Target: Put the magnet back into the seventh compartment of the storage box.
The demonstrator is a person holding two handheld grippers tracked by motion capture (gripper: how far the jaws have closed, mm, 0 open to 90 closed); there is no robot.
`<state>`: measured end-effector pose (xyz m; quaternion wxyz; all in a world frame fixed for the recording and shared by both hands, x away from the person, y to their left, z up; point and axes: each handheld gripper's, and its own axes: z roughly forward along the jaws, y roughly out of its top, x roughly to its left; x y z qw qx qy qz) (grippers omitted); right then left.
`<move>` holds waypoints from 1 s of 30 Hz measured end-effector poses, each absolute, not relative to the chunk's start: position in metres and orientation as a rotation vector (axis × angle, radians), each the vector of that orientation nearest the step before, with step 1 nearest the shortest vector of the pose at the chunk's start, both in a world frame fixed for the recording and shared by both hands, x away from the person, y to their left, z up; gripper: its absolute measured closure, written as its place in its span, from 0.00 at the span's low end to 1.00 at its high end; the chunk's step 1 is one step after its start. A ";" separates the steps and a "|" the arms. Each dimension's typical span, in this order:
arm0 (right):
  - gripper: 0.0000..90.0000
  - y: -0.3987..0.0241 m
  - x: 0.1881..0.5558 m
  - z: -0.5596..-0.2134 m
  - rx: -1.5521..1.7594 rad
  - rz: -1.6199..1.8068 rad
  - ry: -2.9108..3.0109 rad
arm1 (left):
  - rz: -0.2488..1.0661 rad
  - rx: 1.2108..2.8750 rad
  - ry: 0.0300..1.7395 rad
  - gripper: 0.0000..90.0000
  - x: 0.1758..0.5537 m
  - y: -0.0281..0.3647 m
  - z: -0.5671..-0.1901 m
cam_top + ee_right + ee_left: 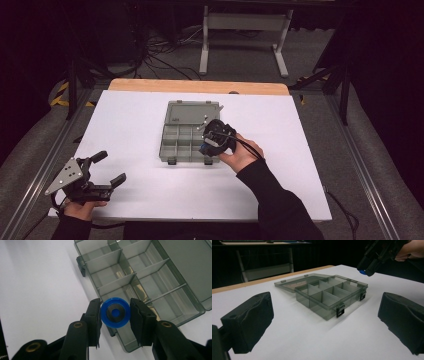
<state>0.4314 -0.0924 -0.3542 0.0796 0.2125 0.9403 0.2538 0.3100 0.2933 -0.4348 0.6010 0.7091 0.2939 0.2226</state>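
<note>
Blue and round, a small wheel (115, 312) sits clamped between the pads of my right gripper (115, 315), held just above the near compartments of the open grey organiser box (176, 142) on the white table (125, 120). My left gripper (100, 170) rests near the table's front corner, jaws spread wide and holding nothing, well apart from the box.

A round blue plastic disc (115, 312) with a dark grey ring around its blue centre sits between the black padded right gripper (115, 315). The clear smoky-grey plastic compartment box (176, 144) has black latches on its near side. It rests on a plain white table sheet (125, 130) edged at the far side by a light wooden strip (198, 86). The black left gripper (111, 169) bears a pale grey plate.
</note>
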 end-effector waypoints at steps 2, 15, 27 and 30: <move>0.69 -0.092 0.435 -0.355 0.644 0.758 2.811 | 0.516 1.643 0.681 0.01 0.310 0.293 -0.435; 0.69 -0.086 0.456 -0.368 0.699 0.734 2.801 | 0.518 1.641 0.681 0.01 0.310 0.294 -0.435; 0.69 -0.075 0.462 -0.385 0.686 0.693 2.811 | 0.520 1.644 0.675 0.01 0.310 0.295 -0.434; 0.68 -0.074 0.464 -0.387 0.687 0.694 2.813 | 0.522 1.640 0.676 0.01 0.310 0.295 -0.434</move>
